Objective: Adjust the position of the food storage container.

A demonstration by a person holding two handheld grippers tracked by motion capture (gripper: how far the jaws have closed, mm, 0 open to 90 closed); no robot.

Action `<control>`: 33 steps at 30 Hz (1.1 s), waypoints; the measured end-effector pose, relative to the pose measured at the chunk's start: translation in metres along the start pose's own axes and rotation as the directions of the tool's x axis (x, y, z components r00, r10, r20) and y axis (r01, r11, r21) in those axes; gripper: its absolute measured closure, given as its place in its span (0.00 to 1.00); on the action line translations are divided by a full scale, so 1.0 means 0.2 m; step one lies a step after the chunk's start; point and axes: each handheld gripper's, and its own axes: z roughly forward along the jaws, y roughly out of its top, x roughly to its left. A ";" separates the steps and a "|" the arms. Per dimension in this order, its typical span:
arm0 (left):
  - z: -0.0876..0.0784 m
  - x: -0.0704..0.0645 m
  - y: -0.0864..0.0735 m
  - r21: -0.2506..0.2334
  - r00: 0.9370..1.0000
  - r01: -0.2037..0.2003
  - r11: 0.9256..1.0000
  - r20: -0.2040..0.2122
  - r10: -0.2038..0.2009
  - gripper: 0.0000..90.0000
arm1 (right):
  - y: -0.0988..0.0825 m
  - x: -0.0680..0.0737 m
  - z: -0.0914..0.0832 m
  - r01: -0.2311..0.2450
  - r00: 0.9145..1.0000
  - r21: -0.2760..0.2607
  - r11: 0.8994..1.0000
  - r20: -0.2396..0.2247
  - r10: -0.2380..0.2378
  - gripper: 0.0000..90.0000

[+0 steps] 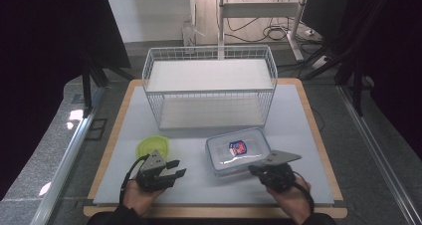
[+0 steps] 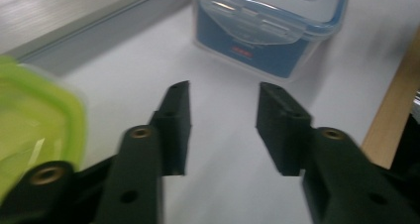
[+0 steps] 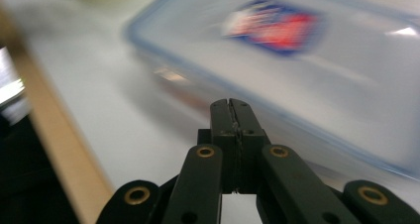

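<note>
Clear rectangular blue-rimmed lidded plastic box [image 3: 297, 50]: blurred before my right claw [image 3: 233, 105], shut, empty. Left claw [image 2: 225, 100]: parted, empty. Round green plastic lid [image 2: 34, 115]: cropped. White wire basket [image 1: 209, 85]: behind.

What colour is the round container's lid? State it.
Lime green lid, seen best in the high view, just ahead of the left hand-held gripper.

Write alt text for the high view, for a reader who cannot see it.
Two hand-held black grippers rest near the front of a white table: the left gripper, jaws apart, beside a round green plastic lid, and the right gripper, shut, at a clear rectangular plastic box with a blue-rimmed lid. Behind stands a white two-tier wire rack.
</note>
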 end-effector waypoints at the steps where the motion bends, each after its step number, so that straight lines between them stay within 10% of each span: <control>1: 0.01 -0.01 0.01 0.006 1.000 -0.005 1.000 0.002 0.005 0.71 | -0.01 -0.05 -0.04 -0.022 0.999 -0.021 1.000 0.038 0.023 1.00; 9: 0.17 -0.04 0.09 0.040 1.000 -0.006 0.999 0.019 0.005 1.00 | -0.07 -0.32 -0.13 -0.131 0.971 -0.064 0.989 0.194 0.141 1.00; 19: 0.38 -0.02 0.15 0.081 0.999 0.051 0.995 -0.013 -0.050 1.00 | -0.06 -0.46 0.06 -0.164 0.973 0.035 0.986 0.170 0.156 1.00; 33: 0.29 0.01 0.12 0.091 0.997 0.066 0.994 -0.055 -0.061 1.00 | -0.06 -0.29 0.08 -0.091 0.992 0.097 0.991 0.101 0.081 1.00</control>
